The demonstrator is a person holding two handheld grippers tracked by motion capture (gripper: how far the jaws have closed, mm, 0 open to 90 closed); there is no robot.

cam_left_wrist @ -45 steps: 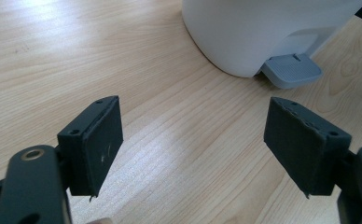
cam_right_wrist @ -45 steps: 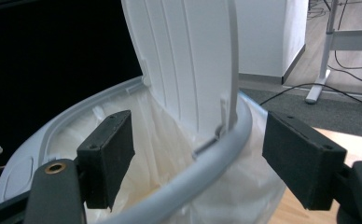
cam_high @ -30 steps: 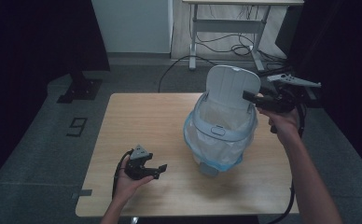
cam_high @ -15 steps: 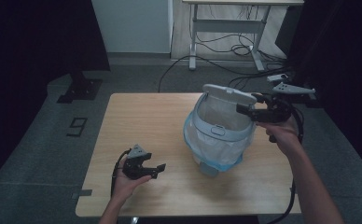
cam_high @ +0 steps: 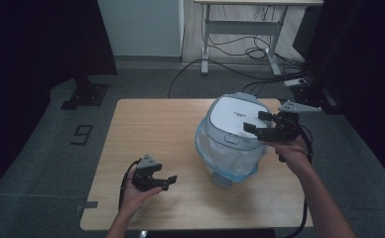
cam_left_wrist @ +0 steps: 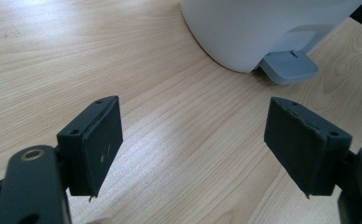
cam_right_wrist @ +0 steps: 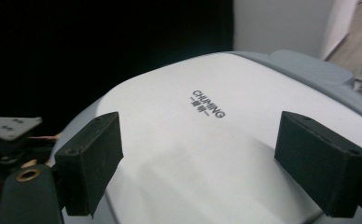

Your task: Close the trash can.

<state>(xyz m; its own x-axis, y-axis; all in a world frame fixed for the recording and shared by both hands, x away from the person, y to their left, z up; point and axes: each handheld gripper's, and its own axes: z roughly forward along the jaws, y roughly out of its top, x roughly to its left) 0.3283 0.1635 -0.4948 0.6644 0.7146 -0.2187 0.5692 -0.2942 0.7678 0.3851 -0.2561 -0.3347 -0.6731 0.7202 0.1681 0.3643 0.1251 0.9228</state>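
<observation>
Closing the pedal bin: white lid down beneath right gripper, 2 jaws spread, empty; best pressed flat near front edge. Left gripper open, idle, pedal beyond fingertips

black claws, grey plate, trailing cables

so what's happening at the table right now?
A person works on a white pedal bin lined with a blue bag on the wooden table. The right gripper hovers, jaws open, just over the bin's lid, which lies down shut on the bin. The left gripper rests open in the person's hand near the table's front edge, apart from the bin, its jaws pointing toward the grey foot pedal.
</observation>
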